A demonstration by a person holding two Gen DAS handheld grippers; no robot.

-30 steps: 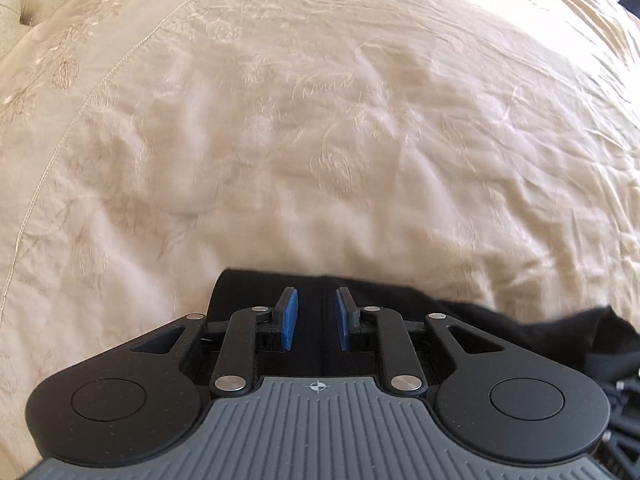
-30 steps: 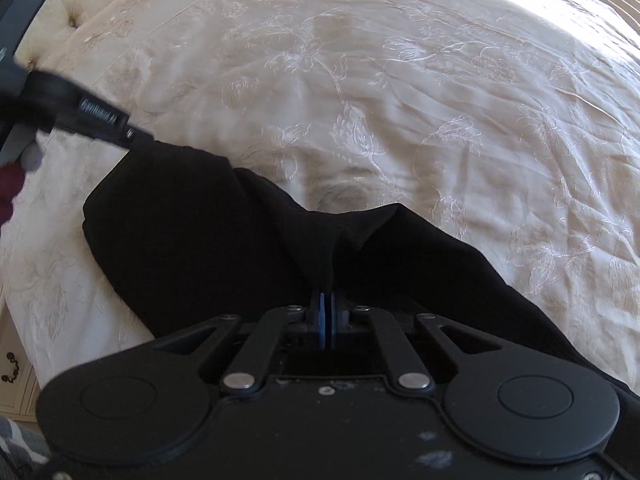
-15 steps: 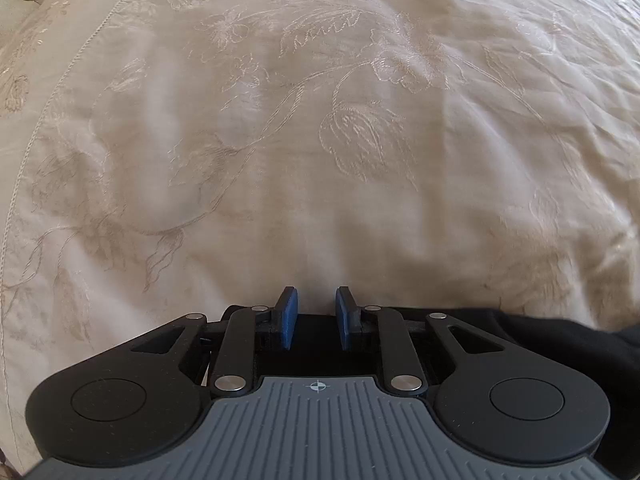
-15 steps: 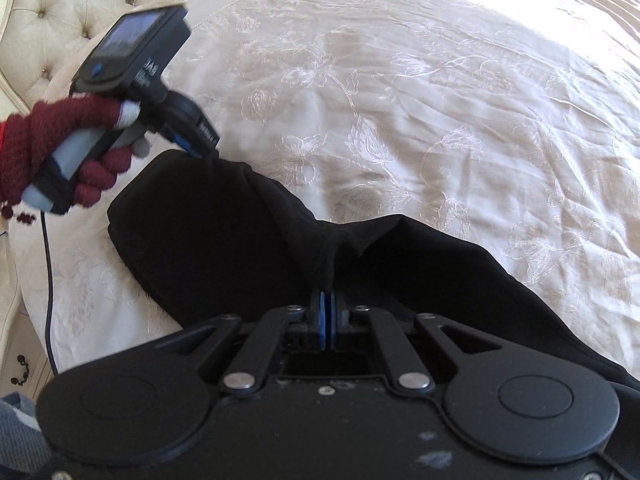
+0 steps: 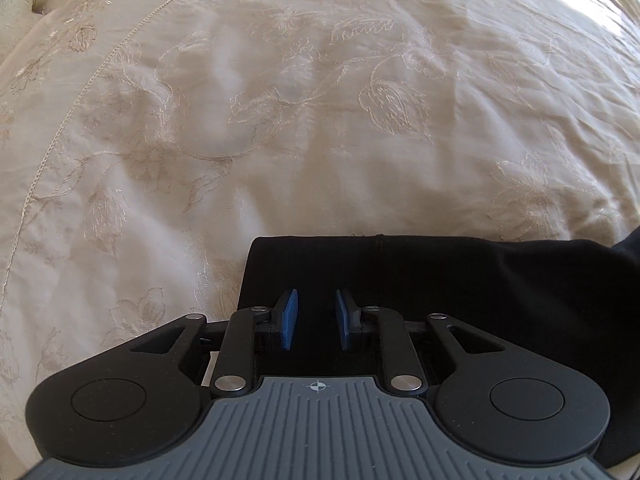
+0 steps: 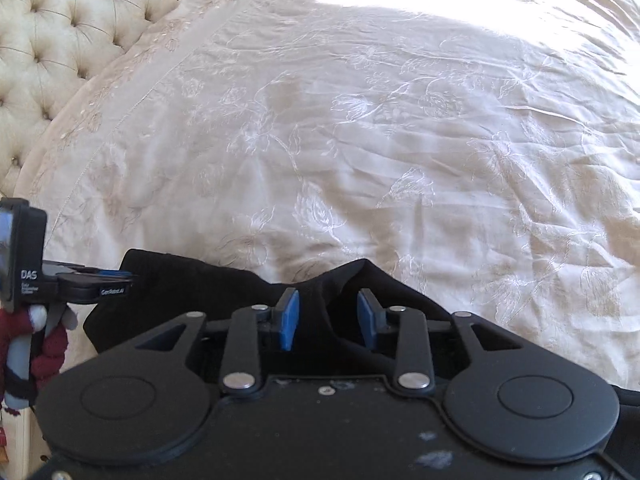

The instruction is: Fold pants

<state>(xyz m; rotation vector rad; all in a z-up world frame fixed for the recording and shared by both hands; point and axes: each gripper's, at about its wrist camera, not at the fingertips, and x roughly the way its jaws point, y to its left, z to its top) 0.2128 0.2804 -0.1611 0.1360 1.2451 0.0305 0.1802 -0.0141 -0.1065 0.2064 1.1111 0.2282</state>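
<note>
Black pants (image 5: 460, 280) lie on cream embroidered bedspread (image 5: 320, 120), filling the 3 to 6 o'clock part of the left wrist view. Fabric plain, matte, dark; far edge straight with a small seam notch near 12 o'clock of the garment, left corner squared off. In the right wrist view the pants (image 6: 192, 284) stretch from 9 o'clock to 4 o'clock, with a raised peak at the top edge just ahead of the jaws and a fold ridge running down from it.

Left gripper (image 5: 316, 320) jaws parted, blue pads apart, nothing between them, pants beneath. Right gripper (image 6: 328, 320) jaws spread wide, released, hovering over the peak. Left gripper (image 6: 100, 280) also seen at 9 o'clock at the pants' corner. Tufted headboard (image 6: 60, 40) at 10 o'clock.
</note>
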